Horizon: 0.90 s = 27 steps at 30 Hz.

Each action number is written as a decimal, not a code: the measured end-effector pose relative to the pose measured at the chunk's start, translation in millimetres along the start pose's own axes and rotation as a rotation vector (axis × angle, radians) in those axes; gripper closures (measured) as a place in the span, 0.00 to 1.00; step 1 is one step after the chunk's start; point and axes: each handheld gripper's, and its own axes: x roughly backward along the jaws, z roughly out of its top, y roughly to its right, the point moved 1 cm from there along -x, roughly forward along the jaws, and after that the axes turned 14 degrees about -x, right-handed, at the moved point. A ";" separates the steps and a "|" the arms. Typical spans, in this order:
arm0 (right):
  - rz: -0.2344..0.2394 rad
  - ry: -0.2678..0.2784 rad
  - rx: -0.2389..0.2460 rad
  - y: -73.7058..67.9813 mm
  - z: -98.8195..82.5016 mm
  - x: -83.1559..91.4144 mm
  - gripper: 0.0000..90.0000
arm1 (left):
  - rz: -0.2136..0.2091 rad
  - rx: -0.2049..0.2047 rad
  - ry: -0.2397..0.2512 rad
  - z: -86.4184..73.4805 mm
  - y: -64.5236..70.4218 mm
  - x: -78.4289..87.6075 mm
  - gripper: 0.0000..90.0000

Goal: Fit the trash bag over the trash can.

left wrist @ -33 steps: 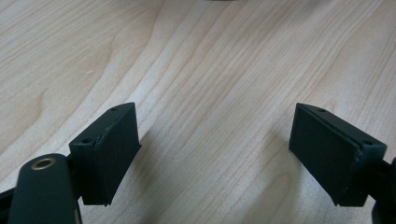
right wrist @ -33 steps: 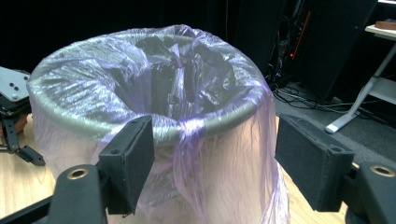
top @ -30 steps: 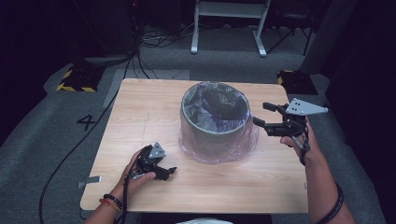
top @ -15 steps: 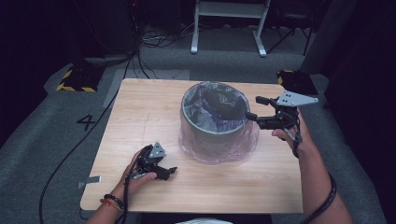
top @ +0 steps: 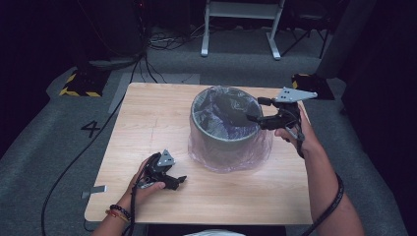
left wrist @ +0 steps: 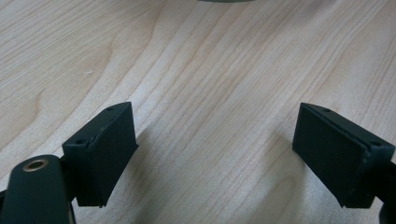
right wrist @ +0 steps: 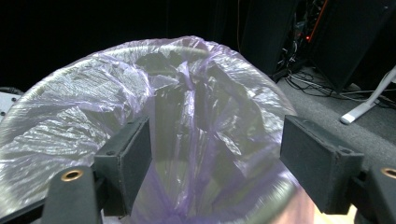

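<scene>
Dark floor surrounded the wooden worktop [top: 147, 123]. Right claw [right wrist: 212, 163], jaws wide, hung over the bin [top: 223, 135] rim; closing might tear its thin liner [right wrist: 196, 107]. Left claw [left wrist: 215, 154] rested wide, empty, well apart.

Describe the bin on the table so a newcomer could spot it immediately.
Start at the wooden table in the middle of the dark room. The bin stands right of the table's centre, a grey round tub with the right gripper at its rim. It is the largest thing on the table and the one lined with a clear purplish bag that drapes over its outside.
</scene>
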 end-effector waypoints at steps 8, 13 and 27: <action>0.015 -0.050 0.030 -7.2 4.9 -20.1 0.28 | 0.000 0.000 0.000 0.0 0.0 0.0 0.15; 0.024 -0.082 0.048 -12.8 6.6 -29.7 0.28 | -0.001 0.000 0.000 0.0 0.0 0.0 0.15; 0.016 -0.147 0.065 -19.3 9.8 -48.8 0.27 | -0.001 0.000 0.000 0.0 0.1 0.0 0.15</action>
